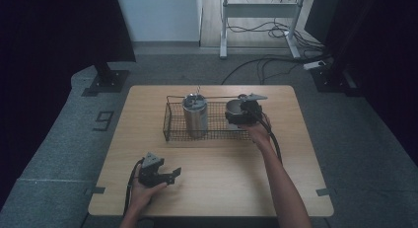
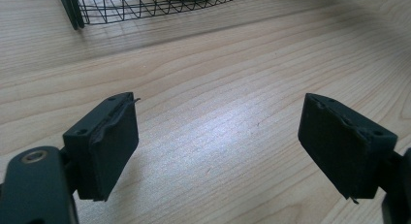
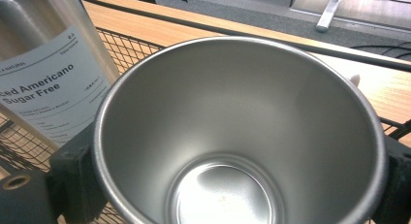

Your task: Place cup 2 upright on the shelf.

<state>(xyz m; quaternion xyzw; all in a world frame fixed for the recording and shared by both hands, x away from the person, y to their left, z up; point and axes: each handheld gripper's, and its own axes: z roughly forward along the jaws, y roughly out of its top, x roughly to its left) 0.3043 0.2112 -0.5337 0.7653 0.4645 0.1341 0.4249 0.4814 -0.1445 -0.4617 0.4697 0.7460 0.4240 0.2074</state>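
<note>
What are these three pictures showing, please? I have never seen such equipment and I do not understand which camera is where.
A person sits at a wooden table and holds a hand-held clamp tool, called a gripper, in each hand. The high view looks down from above. The other two pictures come from small cameras riding on the grippers. The left gripper rests low over bare wood, jaws apart with nothing between them. The right gripper is closed on a steel cup, empty inside, at the wire basket. A tall metal can, labelled Americano, sugar free, stands upright in that basket beside the cup.
</note>
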